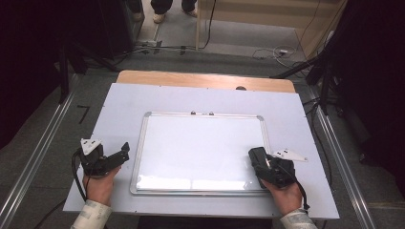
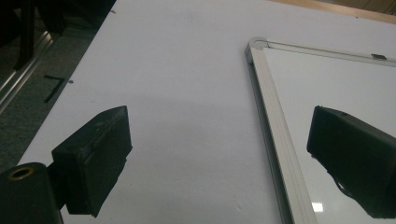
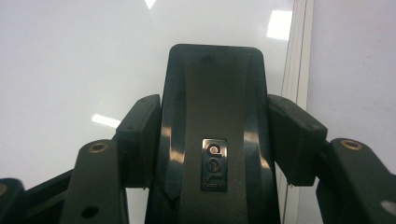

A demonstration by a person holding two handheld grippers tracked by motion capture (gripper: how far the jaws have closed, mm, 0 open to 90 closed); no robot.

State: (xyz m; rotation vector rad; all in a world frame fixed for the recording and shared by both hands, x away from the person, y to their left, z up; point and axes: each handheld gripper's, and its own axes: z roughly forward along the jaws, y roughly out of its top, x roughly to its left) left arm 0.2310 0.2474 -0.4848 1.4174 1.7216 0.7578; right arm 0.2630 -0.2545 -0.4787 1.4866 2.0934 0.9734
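Jaws of our right gripper (image 3: 212, 140) clamp a black plastic whiteboard eraser (image 3: 212, 140) by its sides, over the near right corner of the aluminium-framed whiteboard (image 1: 200, 143). Our left gripper (image 1: 125, 152) hangs open and holds nothing, straddling the board's left frame edge above the pale grey tabletop (image 1: 119, 105).
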